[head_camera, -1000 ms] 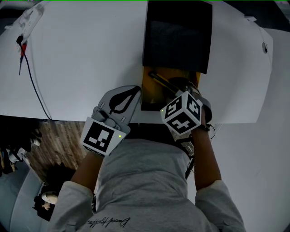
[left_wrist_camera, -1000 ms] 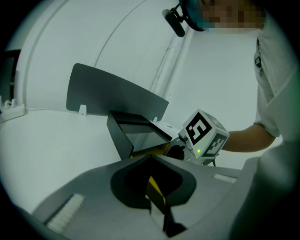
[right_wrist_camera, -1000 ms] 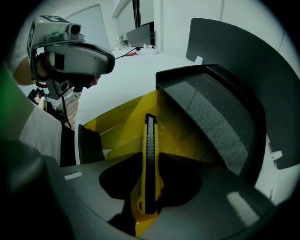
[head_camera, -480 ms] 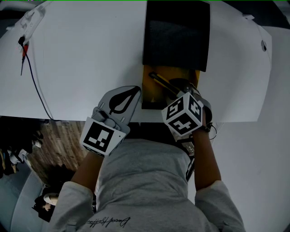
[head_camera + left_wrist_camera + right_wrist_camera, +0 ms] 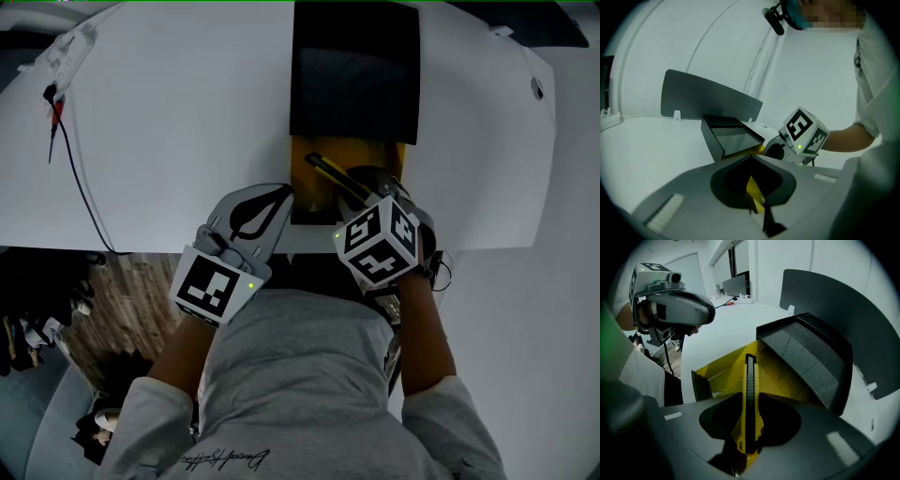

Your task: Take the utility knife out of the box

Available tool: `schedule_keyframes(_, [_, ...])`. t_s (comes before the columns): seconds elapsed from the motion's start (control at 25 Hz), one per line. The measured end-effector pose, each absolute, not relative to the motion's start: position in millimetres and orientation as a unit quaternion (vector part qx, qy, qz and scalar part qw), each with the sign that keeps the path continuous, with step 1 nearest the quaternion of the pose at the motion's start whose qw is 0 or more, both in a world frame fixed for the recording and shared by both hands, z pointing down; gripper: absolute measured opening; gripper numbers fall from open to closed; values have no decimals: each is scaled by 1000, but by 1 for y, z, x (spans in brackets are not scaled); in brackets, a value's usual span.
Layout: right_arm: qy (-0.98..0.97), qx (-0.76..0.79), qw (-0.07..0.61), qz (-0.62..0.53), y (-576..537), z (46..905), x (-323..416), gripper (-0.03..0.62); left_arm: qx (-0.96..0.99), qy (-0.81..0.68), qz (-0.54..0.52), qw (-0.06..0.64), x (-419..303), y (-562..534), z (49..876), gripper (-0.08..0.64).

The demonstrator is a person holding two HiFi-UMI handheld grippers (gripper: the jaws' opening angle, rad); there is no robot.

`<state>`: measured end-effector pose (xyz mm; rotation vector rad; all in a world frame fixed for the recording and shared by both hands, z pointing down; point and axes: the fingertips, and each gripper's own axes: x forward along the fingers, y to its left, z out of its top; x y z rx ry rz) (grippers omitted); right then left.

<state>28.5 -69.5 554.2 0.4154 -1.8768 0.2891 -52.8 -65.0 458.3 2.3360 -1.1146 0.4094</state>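
An open box (image 5: 309, 183) with a yellow inside stands at the white table's near edge, its black lid (image 5: 354, 70) folded back. The yellow and black utility knife (image 5: 334, 174) lies slantwise in it. In the right gripper view the knife (image 5: 750, 394) runs straight out from between the jaws, with its butt end pinched there. My right gripper (image 5: 749, 444) is shut on it, and its marker cube (image 5: 377, 239) hangs over the box's near end. My left gripper (image 5: 284, 194) is closed on the box's left wall (image 5: 754, 190), a thin yellow strip between its jaws.
A dark cable (image 5: 80, 178) with a red clip runs from a white power strip (image 5: 67, 42) at the table's far left. A grey panel (image 5: 843, 319) stands behind the box. The table's front edge (image 5: 141, 246) lies just before my body.
Both grippers and the knife stay where they were. Only the head view has drifted slightly.
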Motion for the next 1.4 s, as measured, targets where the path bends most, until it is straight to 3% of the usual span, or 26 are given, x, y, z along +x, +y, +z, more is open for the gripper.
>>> schedule_keyframes(1.4, [-836, 223, 488, 120, -82, 487, 38, 132, 874, -420, 137, 203, -41, -75, 423, 2])
